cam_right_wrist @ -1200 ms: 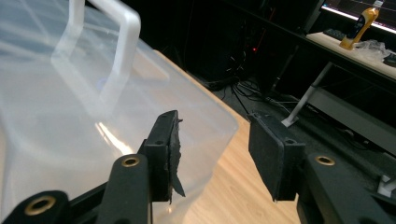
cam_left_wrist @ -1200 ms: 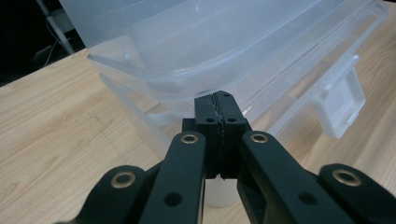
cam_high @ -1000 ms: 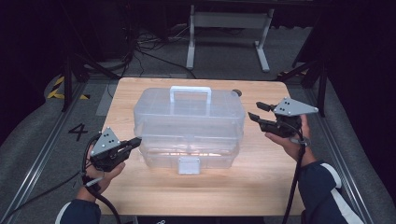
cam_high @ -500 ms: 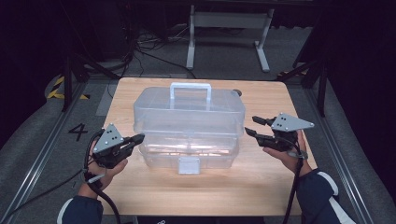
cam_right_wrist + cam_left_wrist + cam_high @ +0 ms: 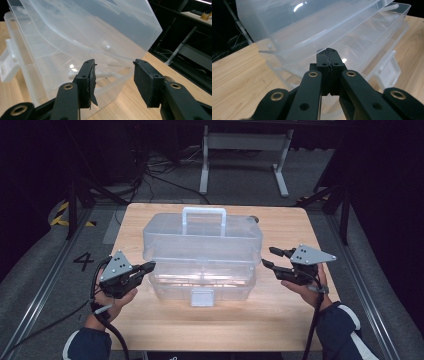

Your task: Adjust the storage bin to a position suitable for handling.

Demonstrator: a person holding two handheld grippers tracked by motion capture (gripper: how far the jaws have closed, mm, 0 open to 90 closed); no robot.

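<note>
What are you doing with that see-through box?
A person sits at a wooden table holding tongs in each hand, one on each side of a clear plastic box with a handle on top. The left tongs are shut, their tips right up against the box's side. The right tongs are open, just beside the other end. Nothing is gripped.

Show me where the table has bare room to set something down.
Bare wood lies along the near edge of the table, in front of the clear box, between the two forearms. It is crowded beside the box: left gripper shut at one end, right gripper open at the other.
</note>
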